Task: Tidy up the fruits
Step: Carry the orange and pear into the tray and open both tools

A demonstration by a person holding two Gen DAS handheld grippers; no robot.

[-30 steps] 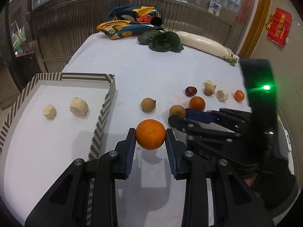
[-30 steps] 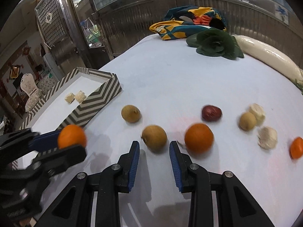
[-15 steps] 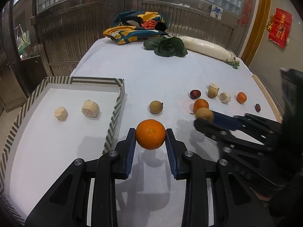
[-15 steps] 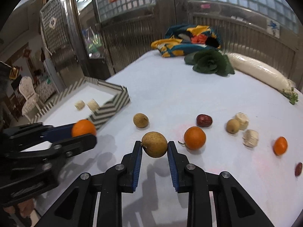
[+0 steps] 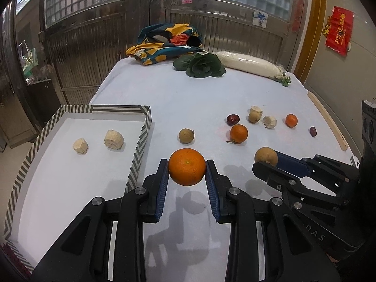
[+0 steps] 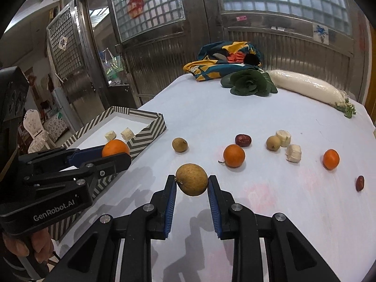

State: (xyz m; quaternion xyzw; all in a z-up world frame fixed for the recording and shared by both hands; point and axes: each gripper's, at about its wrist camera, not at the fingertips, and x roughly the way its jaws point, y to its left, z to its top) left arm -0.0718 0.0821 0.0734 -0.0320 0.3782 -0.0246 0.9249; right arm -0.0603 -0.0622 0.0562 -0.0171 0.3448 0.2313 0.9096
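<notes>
Counting fruit: three oranges — one big orange (image 5: pixel 187 166) sitting clamped between the blue pads of the left gripper (image 5: pixel 187 168), held above the table (image 5: pixel 188 103) just right of the striped tray (image 5: pixel 141 138), its shadow falling on the cloth below; a second orange (image 5: pixel 238 133) and a small orange (image 5: pixel 291 120) lying loose on the cloth. Three tan longan-like fruits — one tan fruit (image 6: pixel 191 182) being squeezed between the right gripper (image 6: pixel 191 184) pads, lifted clear of the cloth; a loose tan fruit (image 5: pixel 186 135) lying near the tray; another tan one (image 5: pixel 252 117) touching a pale chunk (image 5: pixel 256 111). Two dark red dates — date (image 5: pixel 233 119) beside the second orange, far date (image 5: pixel 312 131) lying toward the right edge. Four pale chunks total: two tray chunks (image 5: pixel 113 139) resting inside the tray, two on the cloth. Far end: one green cabbage (image 5: pixel 203 65), one white radish (image 5: pixel 249 63), one bundled cloth (image 5: pixel 164 40).
</notes>
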